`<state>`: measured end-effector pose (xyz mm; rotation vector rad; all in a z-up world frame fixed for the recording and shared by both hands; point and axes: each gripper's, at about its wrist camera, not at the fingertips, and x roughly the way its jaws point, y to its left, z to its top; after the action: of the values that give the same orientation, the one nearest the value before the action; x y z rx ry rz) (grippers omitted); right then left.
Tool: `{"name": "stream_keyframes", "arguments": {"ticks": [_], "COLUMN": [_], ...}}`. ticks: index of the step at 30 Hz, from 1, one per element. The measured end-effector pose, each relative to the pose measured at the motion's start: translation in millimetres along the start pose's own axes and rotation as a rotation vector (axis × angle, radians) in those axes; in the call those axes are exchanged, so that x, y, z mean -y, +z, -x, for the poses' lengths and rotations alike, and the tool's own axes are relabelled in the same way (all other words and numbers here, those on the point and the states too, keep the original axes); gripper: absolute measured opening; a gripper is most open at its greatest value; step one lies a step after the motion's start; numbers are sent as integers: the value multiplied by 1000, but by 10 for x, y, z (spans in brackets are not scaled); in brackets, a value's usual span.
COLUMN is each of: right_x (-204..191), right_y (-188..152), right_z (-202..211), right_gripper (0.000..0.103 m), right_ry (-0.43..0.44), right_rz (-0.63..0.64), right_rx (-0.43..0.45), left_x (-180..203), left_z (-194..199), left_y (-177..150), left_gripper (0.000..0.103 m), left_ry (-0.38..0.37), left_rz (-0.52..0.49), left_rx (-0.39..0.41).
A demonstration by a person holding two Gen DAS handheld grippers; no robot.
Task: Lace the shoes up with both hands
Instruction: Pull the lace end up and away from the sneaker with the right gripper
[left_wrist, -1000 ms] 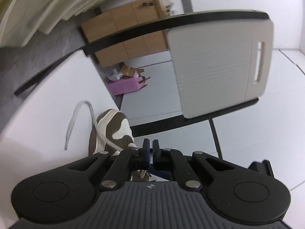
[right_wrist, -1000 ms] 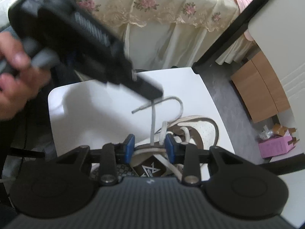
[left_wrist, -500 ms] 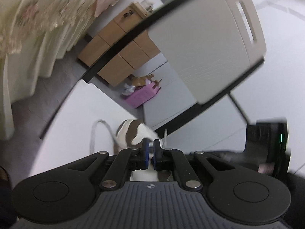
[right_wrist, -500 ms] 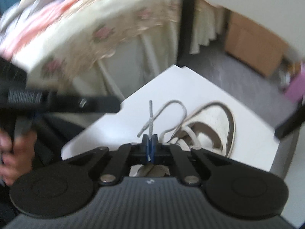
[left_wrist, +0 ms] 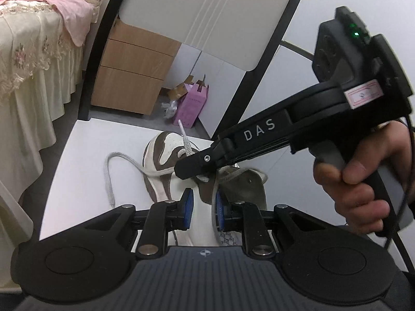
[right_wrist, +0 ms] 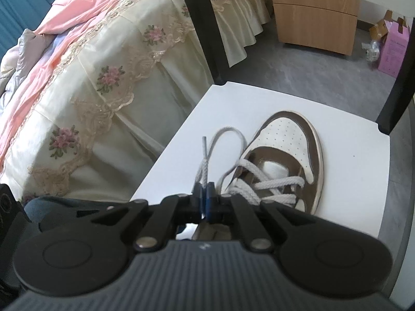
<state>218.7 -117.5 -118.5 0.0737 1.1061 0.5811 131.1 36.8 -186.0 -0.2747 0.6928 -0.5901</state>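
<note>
White chair seat (right_wrist: 345, 155) bears the shoe (right_wrist: 290, 153); flowered bedspread (right_wrist: 109, 77) alongside.

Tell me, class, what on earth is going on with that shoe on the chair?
A person is lacing a brown-and-white shoe on a white chair seat, a handheld gripper in each hand. The right gripper is shut on the tip end of the shoelace. The left gripper sits over the shoe's tongue; its jaws have just been opening and pinch nothing. The shoe is partly laced.
</note>
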Motion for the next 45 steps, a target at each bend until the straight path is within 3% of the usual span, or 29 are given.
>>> {"name": "stream_keyframes", "arguments": {"ticks": [8, 15, 17, 33, 39, 45], "right_x": [-34, -334, -403, -1105, -1325, -1270], "right_y": [-94, -182, -177, 423, 548, 525], "right_z": [50, 310, 429, 1521, 1680, 1477], "right_gripper": [3, 2, 2, 3, 3, 4], "right_ry": [-3, -65, -44, 55, 51, 47], "right_rz": [-15, 164, 190, 318, 408, 387], "right_rx": [82, 206, 253, 528, 543, 452], "left_x": [72, 32, 70, 98, 91, 87], "left_z": [-117, -107, -121, -175, -192, -190], "left_y": [-30, -4, -12, -5, -6, -10], "left_gripper": [19, 19, 18, 19, 19, 19], "left_ry": [20, 13, 15, 4, 7, 5], "left_rz": [-89, -77, -106, -157, -160, -149], "left_rx": [-7, 2, -1, -9, -11, -10]}}
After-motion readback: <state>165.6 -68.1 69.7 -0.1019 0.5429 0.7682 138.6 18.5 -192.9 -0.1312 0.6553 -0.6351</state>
